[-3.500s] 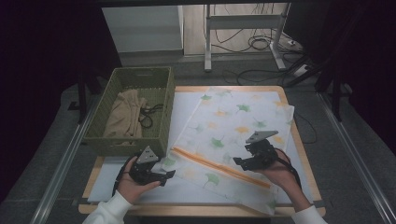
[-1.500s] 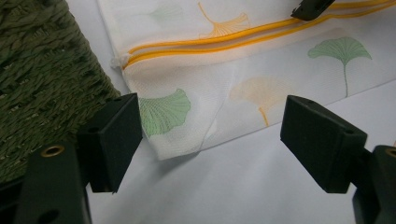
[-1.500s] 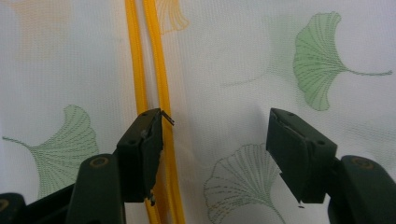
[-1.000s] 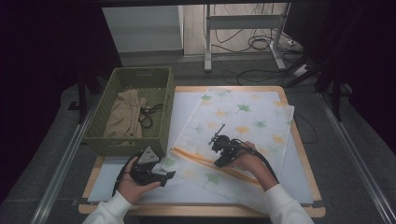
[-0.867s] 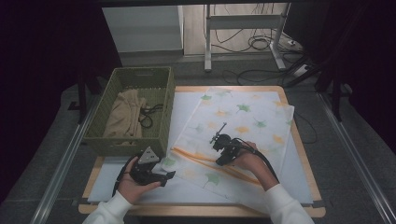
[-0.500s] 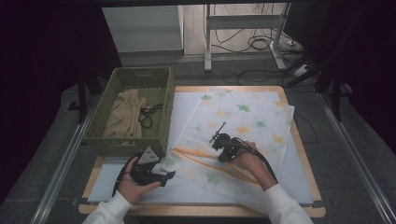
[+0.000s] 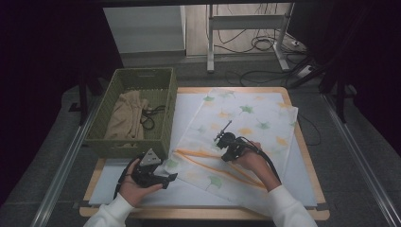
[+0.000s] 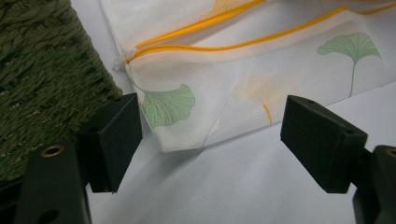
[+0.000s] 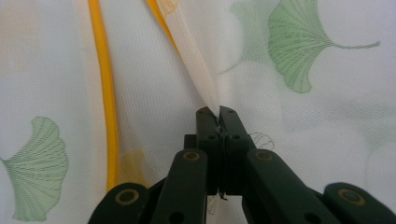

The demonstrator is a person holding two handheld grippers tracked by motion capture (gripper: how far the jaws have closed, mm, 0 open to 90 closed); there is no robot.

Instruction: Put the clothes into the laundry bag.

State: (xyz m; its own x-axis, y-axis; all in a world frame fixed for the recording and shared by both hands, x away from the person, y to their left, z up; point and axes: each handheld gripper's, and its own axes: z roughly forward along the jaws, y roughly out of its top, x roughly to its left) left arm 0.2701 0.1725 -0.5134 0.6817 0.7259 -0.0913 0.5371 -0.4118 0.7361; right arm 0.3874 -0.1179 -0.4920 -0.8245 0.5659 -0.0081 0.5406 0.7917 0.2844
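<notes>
The right gripper (image 9: 218, 111) is clamped tight on a pinched ridge of the leaf-print cloth (image 7: 246, 127) at mid-frame of the high view. The left gripper (image 8: 210, 135) gapes wide, grasping nothing, its jaws astride the cloth's lower-left corner beside the green basket (image 7: 166, 101).

The cloth (image 7: 246, 127) under my right hand-held gripper (image 9: 218, 112) is white mesh printed with green and pale orange ginkgo leaves, edged in bright yellow-orange piping. Both my hand-held grippers are black; the left hand-held gripper (image 8: 210, 140) carries a grey plate on top. Just left of it sits an olive-green woven basket (image 7: 163, 101) holding tan fabric (image 7: 124, 116) and a black cord (image 7: 149, 118). Beneath the cloth lies a white sheet (image 7: 302, 184) on my light wooden worktop (image 7: 318, 182). My sleeves are white.
</notes>
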